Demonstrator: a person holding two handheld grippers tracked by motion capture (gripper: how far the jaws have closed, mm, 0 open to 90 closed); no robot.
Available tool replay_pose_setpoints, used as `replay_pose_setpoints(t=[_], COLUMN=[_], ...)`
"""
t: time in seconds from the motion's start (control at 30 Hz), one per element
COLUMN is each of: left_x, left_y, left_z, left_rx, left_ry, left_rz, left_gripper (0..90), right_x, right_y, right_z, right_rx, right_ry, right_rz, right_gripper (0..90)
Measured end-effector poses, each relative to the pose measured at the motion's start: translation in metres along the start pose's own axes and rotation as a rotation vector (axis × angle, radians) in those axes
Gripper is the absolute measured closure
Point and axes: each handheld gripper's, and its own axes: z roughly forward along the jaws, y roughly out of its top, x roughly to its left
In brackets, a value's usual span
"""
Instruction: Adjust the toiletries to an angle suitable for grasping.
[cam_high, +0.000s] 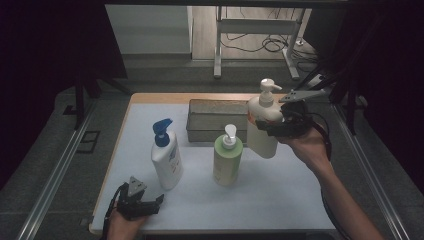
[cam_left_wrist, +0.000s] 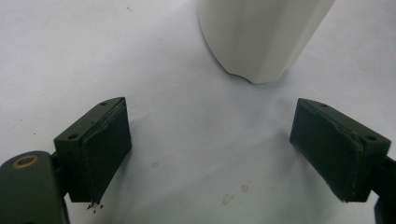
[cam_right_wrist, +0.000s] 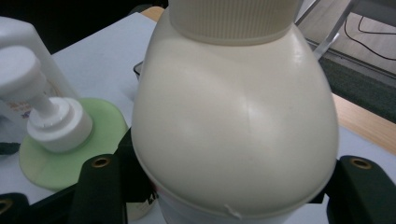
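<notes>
At the table's near edge, toward its left corner, the left gripper (cam_high: 150, 202) rests low with its jaws spread wide and nothing between them. Just beyond stand a white pump bottle with a blue pump (cam_high: 166, 155) and a green pump bottle (cam_high: 227, 157), mid-table. Farther right, the right gripper (cam_high: 270, 127) pinches a cream pump bottle (cam_high: 263, 122) around its body, lifted clear of the table (cam_high: 280, 200) in front of a grey tray (cam_high: 215, 120) at the far edge.

Dim overhead light, dark edges; close views soft, faint sheen.
</notes>
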Motion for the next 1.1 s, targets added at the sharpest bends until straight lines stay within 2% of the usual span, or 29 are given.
replay_pose_setpoints(t=[0.5,1.1], left_x=[0.000,0.000], left_y=[0.000,0.000], left_z=[0.000,0.000], left_rx=[0.000,-0.002], left_ry=[0.000,0.000], left_rz=[0.000,0.000], left_gripper=[12.1,12.1], right_x=[0.002,0.006], right_y=[0.030,0.055], right_z=[0.025,0.060], right_rx=[-0.020,-0.046], right_ry=[-0.010,-0.007], right_rz=[-0.014,-0.019], right_gripper=[37.6,37.6])
